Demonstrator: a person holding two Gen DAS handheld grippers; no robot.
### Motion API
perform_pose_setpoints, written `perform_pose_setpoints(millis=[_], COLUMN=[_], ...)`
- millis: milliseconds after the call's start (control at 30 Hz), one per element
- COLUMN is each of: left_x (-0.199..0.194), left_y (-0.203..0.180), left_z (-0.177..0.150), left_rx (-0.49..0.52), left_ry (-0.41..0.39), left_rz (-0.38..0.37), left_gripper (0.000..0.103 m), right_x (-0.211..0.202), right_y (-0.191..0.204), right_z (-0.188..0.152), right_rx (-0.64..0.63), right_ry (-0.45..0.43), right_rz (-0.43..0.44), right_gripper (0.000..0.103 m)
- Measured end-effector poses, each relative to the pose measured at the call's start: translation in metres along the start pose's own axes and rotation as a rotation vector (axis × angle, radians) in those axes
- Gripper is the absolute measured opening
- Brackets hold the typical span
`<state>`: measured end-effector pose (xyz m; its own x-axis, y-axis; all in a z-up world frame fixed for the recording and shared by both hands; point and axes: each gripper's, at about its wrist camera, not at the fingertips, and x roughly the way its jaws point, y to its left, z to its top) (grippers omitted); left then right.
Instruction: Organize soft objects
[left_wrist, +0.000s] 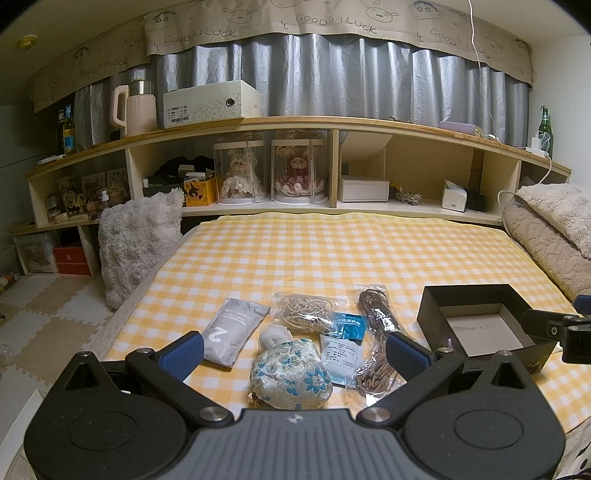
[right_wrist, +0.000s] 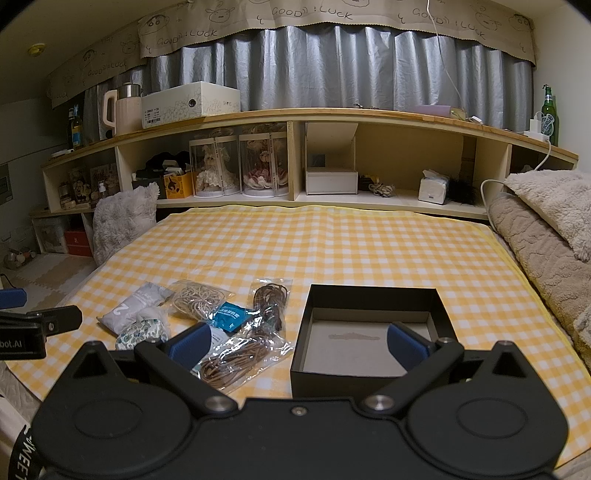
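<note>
A bed (left_wrist: 332, 251) covered by a yellow-and-white checked sheet fills the middle of the room, with a long wooden shelf unit (left_wrist: 295, 123) and grey curtains (left_wrist: 332, 77) behind it and folded fleecy blankets (right_wrist: 546, 221) along its right side. Near the front edge stands one black box (right_wrist: 373, 299), square, open-topped, pale inside and holding nothing. Just left of it lie six soft things close together: a clear bag of dark brown cord (right_wrist: 247, 354), a clear bag of pale beige cord (left_wrist: 306, 308), a grey pouch printed with a "2" (left_wrist: 231, 330), a flowered cream-and-blue fabric purse (left_wrist: 291, 373) with a small white tuft beside it, a flat white sachet (left_wrist: 340, 356), and a blue sachet (left_wrist: 349, 325) resting on the beige bag's corner.

The left tongs (left_wrist: 295, 350) hover over the purse, spread wide and gripping nothing. The right tongs (right_wrist: 297, 341) are likewise released, one pad above the brown cord bag, the other above the box.
</note>
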<state>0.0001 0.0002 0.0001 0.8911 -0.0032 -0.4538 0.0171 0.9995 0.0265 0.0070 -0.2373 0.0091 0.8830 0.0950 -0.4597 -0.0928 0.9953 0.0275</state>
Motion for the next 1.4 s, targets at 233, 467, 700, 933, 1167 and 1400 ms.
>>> perform_pose_setpoints(millis=[233,467,700,933,1167,1400], left_x=[0.0,0.002,0.013,0.028,0.055,0.098], left_y=[0.0,-0.005,-0.014,-0.014,-0.004,0.017], left_z=[0.0,0.005,0.018,0.035,0.056,0.06], left_rx=[-0.003,-0.006,-0.006,0.012,0.057,0.045], left_ry=[0.001,0.003,0.012,-0.007,-0.014,0.05], left_rz=[-0.006,-0.031,-0.014,-0.002,-0.017,-0.033], left_gripper=[0.103,0.103,0.103,0.103,0.103,0.103], right_x=[-0.001,0.003,0.008,0.031,0.062,0.108], right_y=[0.002,-0.003,0.0,0.008,0.009,0.001], right_z=[0.0,0.004,0.016,0.045,0.072,0.081], right_rx=[-0.001,0.024,0.023,0.032,0.127,0.335], right_ry=[-0.002,-0.016,-0.02,-0.008,0.035,0.121], right_rz=[0.001,0.003,0.024,0.081,0.129,0.14], right_gripper=[0.103,0.103,0.103,0.103,0.103,0.103])
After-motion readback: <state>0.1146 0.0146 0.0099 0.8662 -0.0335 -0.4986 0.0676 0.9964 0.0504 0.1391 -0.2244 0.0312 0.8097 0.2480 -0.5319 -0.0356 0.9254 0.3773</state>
